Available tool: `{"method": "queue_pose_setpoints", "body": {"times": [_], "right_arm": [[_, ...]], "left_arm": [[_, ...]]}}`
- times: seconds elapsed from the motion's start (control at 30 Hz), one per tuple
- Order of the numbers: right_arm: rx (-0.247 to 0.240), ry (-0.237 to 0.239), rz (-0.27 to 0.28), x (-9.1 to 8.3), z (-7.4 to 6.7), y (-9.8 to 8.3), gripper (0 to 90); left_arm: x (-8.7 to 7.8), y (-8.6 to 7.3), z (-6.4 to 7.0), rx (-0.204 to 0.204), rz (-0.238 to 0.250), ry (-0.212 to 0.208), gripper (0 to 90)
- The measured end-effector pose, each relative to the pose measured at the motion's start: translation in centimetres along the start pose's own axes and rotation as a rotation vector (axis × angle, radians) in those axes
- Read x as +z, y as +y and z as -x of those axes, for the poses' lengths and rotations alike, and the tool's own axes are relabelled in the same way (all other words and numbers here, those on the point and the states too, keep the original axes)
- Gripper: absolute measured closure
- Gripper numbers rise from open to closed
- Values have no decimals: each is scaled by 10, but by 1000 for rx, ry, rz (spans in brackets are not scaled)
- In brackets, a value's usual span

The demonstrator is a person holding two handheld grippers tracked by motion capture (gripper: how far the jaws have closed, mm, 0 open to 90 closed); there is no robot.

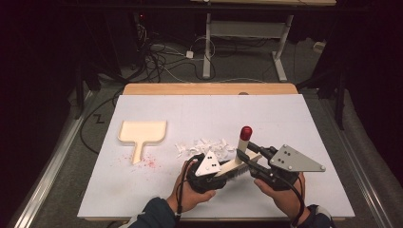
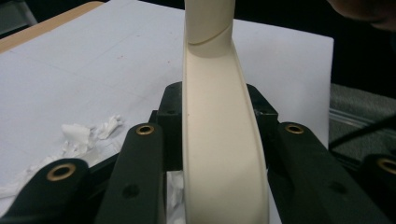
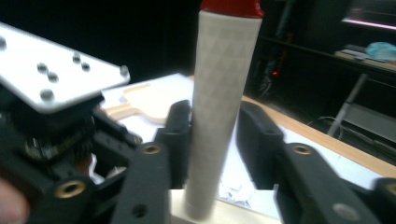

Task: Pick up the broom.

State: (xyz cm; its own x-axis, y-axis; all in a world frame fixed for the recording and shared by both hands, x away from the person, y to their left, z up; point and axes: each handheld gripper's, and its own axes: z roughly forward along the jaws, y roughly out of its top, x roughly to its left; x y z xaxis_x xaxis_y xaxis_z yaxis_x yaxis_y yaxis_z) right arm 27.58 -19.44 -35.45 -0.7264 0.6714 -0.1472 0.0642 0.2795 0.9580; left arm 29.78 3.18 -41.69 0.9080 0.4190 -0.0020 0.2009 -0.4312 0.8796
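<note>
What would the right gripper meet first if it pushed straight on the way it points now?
The brush handle already stands between the right gripper's jaws, so it meets that at once. Beyond it, the line seems to run over the white table cover toward the dustpan, though depth is unclear.

A cream brush (image 1: 236,164) with dark bristles and a red-capped handle (image 1: 245,134) is held above the white table cover (image 1: 285,118), its handle upright. A cream dustpan (image 1: 142,132) lies flat at the left, handle toward the person. White paper scraps (image 1: 202,146) lie scattered between them, and red specks (image 1: 147,161) dot the cover beside the dustpan's handle.
</note>
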Motion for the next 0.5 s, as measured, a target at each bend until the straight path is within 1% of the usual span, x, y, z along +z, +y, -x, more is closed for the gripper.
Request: {"method": "queue_pose_setpoints", "body": {"times": [0.07, 0.1, 0.13, 0.17, 0.2, 0.23, 0.27, 0.3, 0.33, 0.37, 0.43, 0.47, 0.5], "right_arm": [[-22, 58, -20, 0, 7, 1, 515], [-72, 124, -80, 2, 13, 0, 475], [-72, 124, -80, 2, 13, 0, 475], [-99, 157, -123, 3, 16, -3, 452], [-142, 213, -178, 5, 21, -10, 422], [-154, 235, -197, 5, 23, -15, 407], [-154, 235, -197, 5, 23, -15, 407], [-174, 288, -248, 10, 25, -22, 378], [-174, 288, -248, 10, 25, -22, 378], [-178, 311, -265, 14, 24, -24, 361], [-190, 376, -311, 23, 19, -29, 342], [-209, 435, -368, 32, 12, -36, 339], [-219, 450, -384, 37, 10, -38, 340]], "left_arm": [[-7, 0, -3, 23, -17, -18, 646], [-11, -1, -5, 33, -18, -22, 645], [-15, -2, -7, 43, -22, -32, 645], [-19, -2, -9, 54, -29, -40, 645], [-23, -3, -10, 67, -33, -38, 645], [-26, -4, -11, 79, -43, -56, 645], [-29, -5, -13, 96, -63, -87, 645], [-32, -7, -13, 117, -72, -91, 645], [-33, -8, -12, 138, -83, -97, 645], [-34, -9, -12, 150, -93, -120, 645], [-36, -11, -11, 165, -97, -149, 645], [-36, -11, -10, 190, -107, -197, 644], [-36, -11, -9, 201, -110, -203, 644]]}}
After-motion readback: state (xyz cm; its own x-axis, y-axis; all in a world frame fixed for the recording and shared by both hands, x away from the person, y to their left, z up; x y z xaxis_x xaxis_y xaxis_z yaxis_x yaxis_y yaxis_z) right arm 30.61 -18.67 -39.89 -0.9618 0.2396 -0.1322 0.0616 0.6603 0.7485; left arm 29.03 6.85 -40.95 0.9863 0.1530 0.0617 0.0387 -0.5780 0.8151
